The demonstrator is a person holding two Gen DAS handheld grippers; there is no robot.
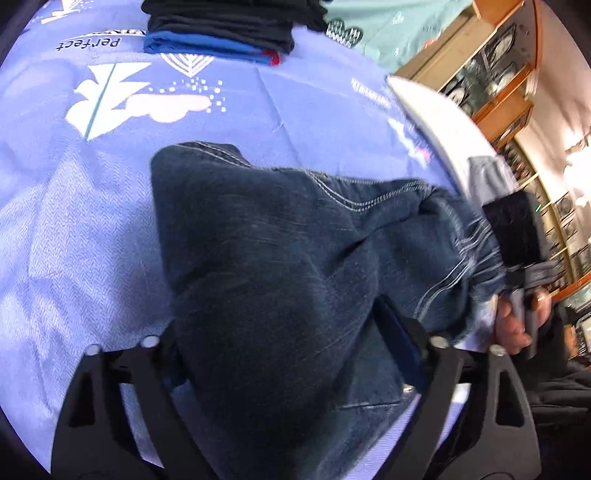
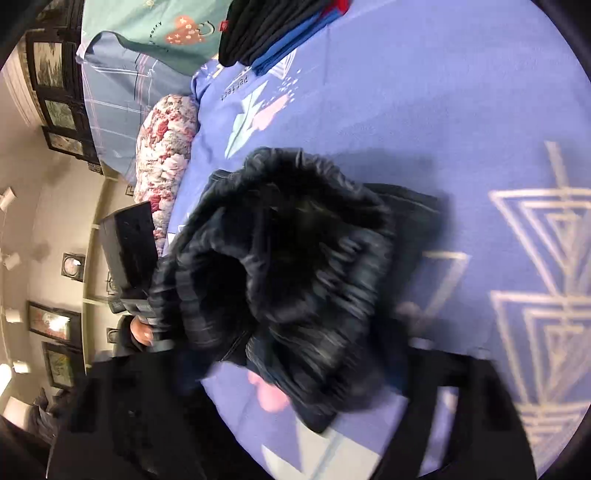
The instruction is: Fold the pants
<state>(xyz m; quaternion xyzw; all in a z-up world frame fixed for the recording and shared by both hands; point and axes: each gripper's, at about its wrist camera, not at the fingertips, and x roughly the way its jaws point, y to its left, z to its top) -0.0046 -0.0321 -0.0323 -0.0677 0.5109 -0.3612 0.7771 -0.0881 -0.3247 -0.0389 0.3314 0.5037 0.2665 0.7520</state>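
Up close, we hold the left gripper (image 1: 291, 354) with its black fingers (image 1: 395, 325) spread, the dark blue denim pants (image 1: 280, 236) bunched between them; whether the pads press on the cloth we cannot tell. Our right gripper (image 2: 295, 391) is blurred, its fingers either side of the crumpled waistband, grip equally unclear. The pants lie heaped on the lavender printed bedsheet (image 1: 92, 206). Farther back sits a stack of folded black and blue clothes (image 1: 221, 33), with a floral pillow (image 2: 166, 147) at the bed's edge.

Matt dark denim pants (image 1: 280, 236), woven cotton bedsheet (image 1: 74, 229)
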